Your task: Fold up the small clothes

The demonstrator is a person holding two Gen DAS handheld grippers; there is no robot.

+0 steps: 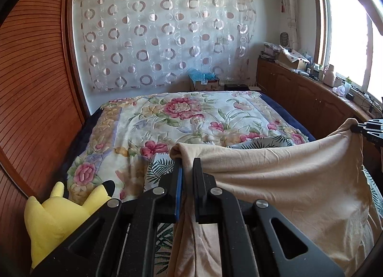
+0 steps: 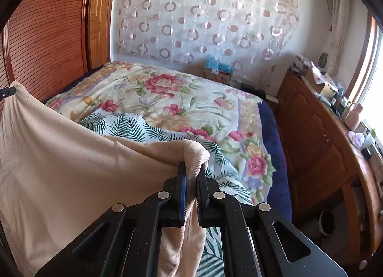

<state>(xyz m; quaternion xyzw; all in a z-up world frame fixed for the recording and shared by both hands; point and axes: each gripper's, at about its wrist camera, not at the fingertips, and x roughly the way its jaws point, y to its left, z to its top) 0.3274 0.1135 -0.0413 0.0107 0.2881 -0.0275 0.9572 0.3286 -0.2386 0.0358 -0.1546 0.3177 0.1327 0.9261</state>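
A beige garment hangs stretched between my two grippers above the bed. My left gripper is shut on its left top corner, with cloth bunched between the fingers. My right gripper is shut on the other top corner. The garment sags in the middle and drapes down toward the bed. In the left wrist view the right gripper shows at the far right edge, pinching the cloth. In the right wrist view the left gripper's tip shows at the far left.
A leaf-print cloth lies on the bed under the garment, over a floral blanket. A yellow plush toy sits at the near left. A wooden wardrobe stands left, a cluttered wooden cabinet right.
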